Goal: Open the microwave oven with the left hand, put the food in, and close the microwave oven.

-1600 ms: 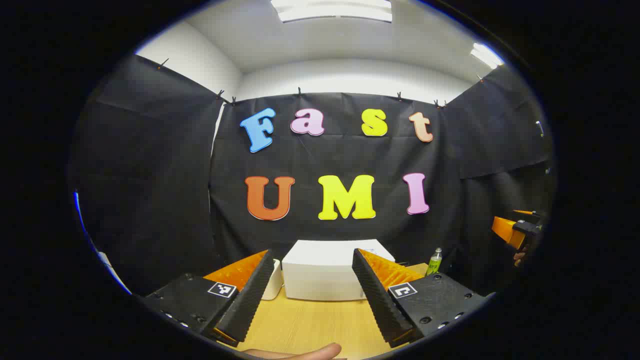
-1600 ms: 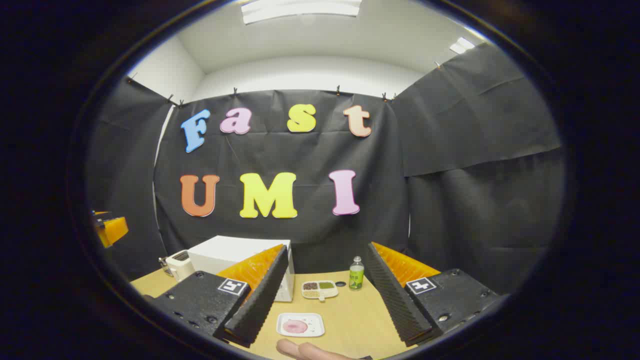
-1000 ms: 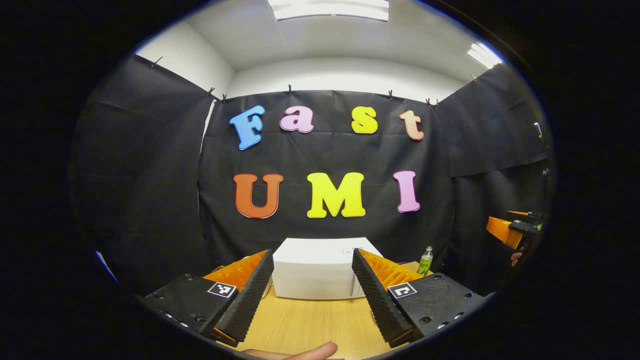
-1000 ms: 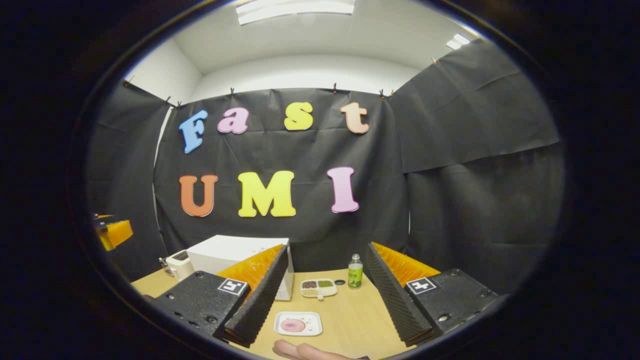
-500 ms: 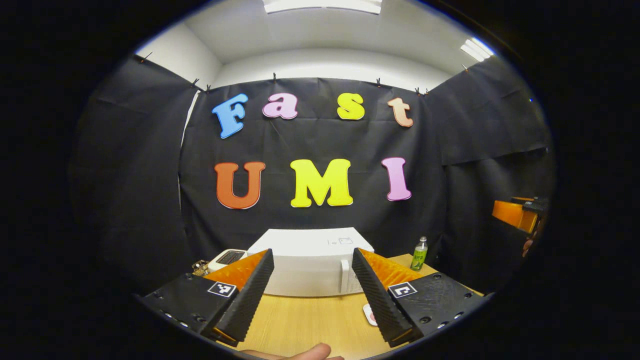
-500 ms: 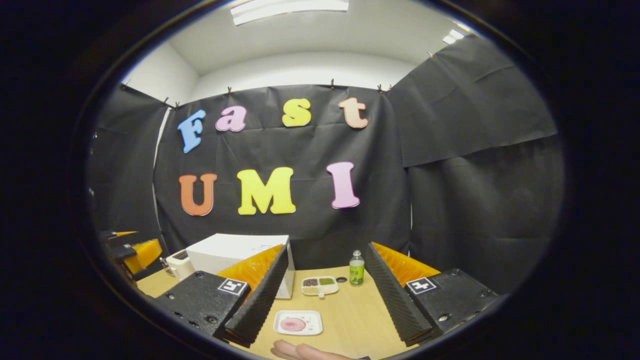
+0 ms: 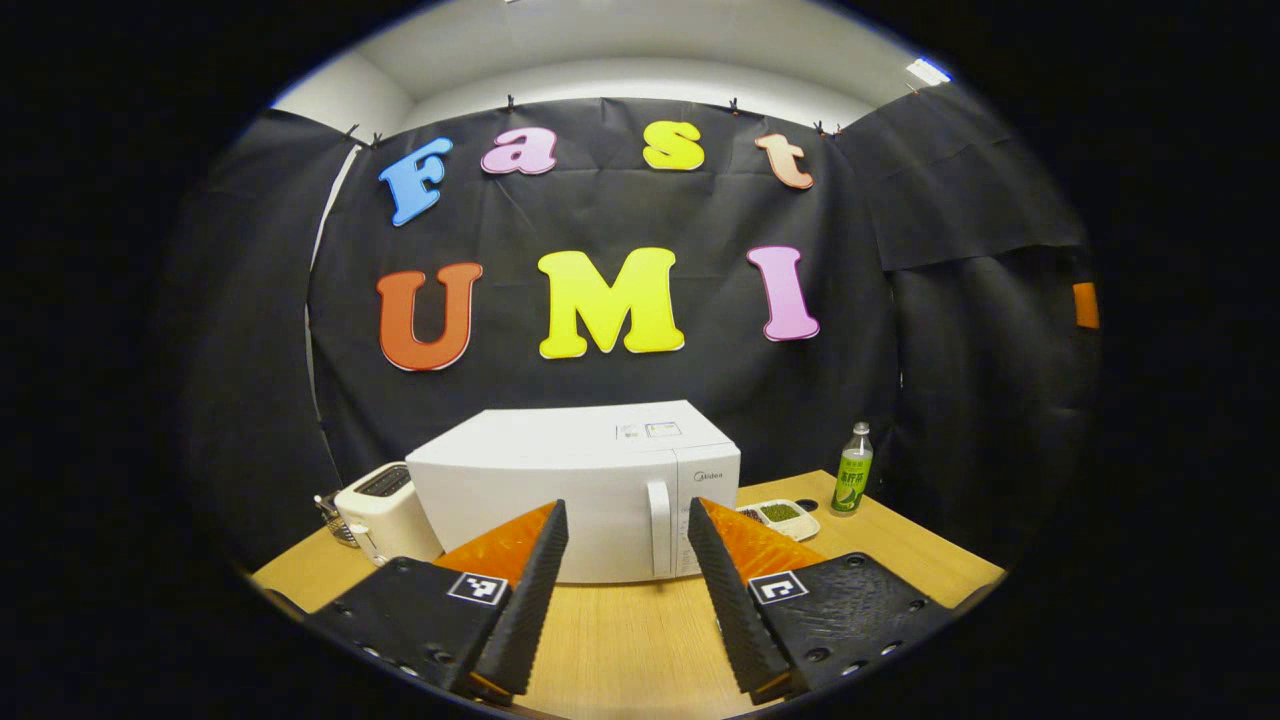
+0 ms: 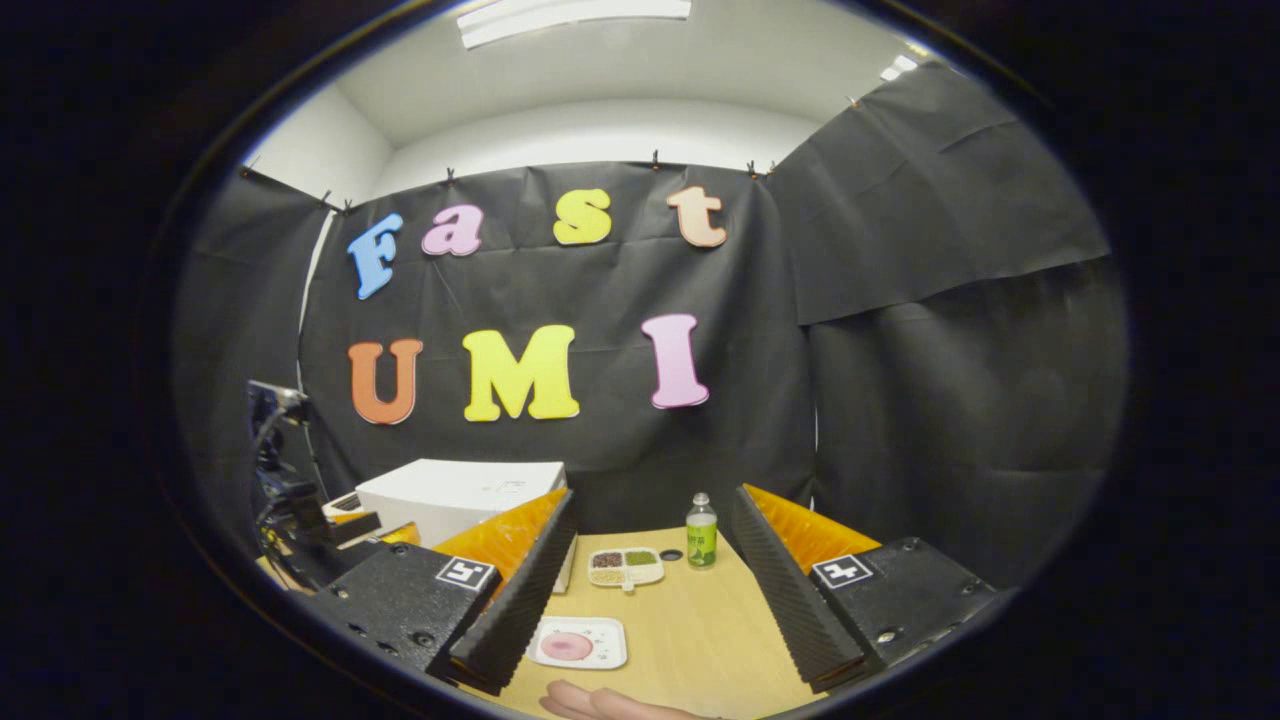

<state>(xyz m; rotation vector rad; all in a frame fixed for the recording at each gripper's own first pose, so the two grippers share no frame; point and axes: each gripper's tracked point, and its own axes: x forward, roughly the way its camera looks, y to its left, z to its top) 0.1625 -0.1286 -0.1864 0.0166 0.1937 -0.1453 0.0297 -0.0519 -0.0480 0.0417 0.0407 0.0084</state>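
Left hand-held gripper point(image 7: 625, 590) now lower, nearer the microwave oven point(image 7: 580, 480), jaws apart.

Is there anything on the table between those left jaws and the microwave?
No. In the left gripper view, just bare wooden table lies between the open left gripper and the closed microwave.

Smooth white microwave oven point(image 7: 570, 490); matt wood-grain table point(image 7: 620, 640); ribbed black tool point(image 7: 628, 590) fingers point(image 7: 530, 600)

both views face microwave point(image 7: 590, 490), bottle point(image 8: 701, 531) shared
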